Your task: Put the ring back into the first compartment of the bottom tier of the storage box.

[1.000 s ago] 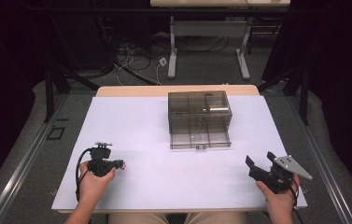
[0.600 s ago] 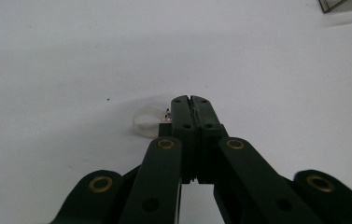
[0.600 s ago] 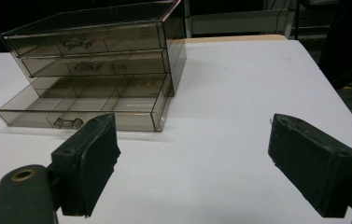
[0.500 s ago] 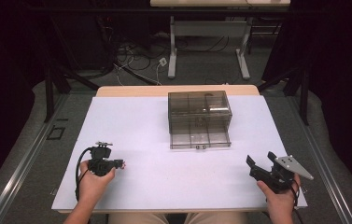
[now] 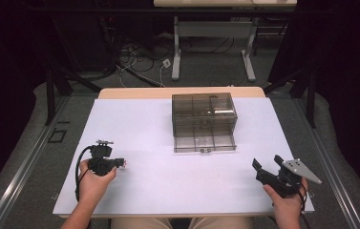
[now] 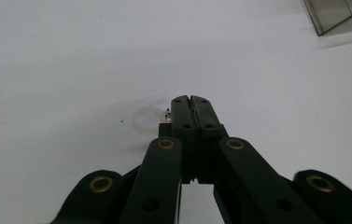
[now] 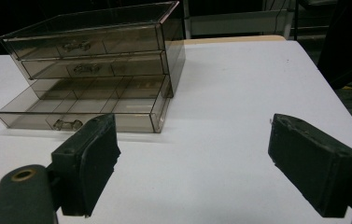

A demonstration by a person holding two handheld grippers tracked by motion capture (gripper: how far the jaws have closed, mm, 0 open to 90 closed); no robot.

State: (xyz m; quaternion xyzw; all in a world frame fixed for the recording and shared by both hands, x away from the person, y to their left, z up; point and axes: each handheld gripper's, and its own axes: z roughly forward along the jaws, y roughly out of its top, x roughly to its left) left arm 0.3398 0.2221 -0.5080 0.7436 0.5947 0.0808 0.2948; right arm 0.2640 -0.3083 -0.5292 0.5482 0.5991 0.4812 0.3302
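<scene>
**Little change across the second: both grippers hold near their spots**

Compared with a second ago, the right gripper point(image 5: 268, 171) has shifted only slightly at the near right of the white table point(image 5: 144, 119); the left gripper point(image 5: 115, 163) sits where it was, and the drawer box has not moved.

Left side: the left hand point(image 5: 93, 179) holds its gripper low over the near left part of the table, cable looping back along the wrist. In the left gripper view the jaws are pressed together, tips meeting with no gap. A small clear ring point(image 6: 146, 120) lies just beside the left jaw tip, with a tiny dark-and-red piece at the jaw's edge; whether the jaws pinch that piece or merely touch it cannot be told. In the high view a small pale speck point(image 5: 124, 163) shows at the jaw tips.

Right side: the right hand point(image 5: 285, 202) holds its gripper at the near right edge, grey three-cornered plate on top. Jaws stand wide apart, nothing between them, bare table beneath.

Centre: a smoky translucent drawer box point(image 5: 204, 112) stands toward the far middle of the table, well apart from both grippers. Three drawers; the bottom drawer point(image 7: 82, 112) is pulled out and shows divided compartments, the upper two are pushed in. Contents cannot be made out.
</scene>
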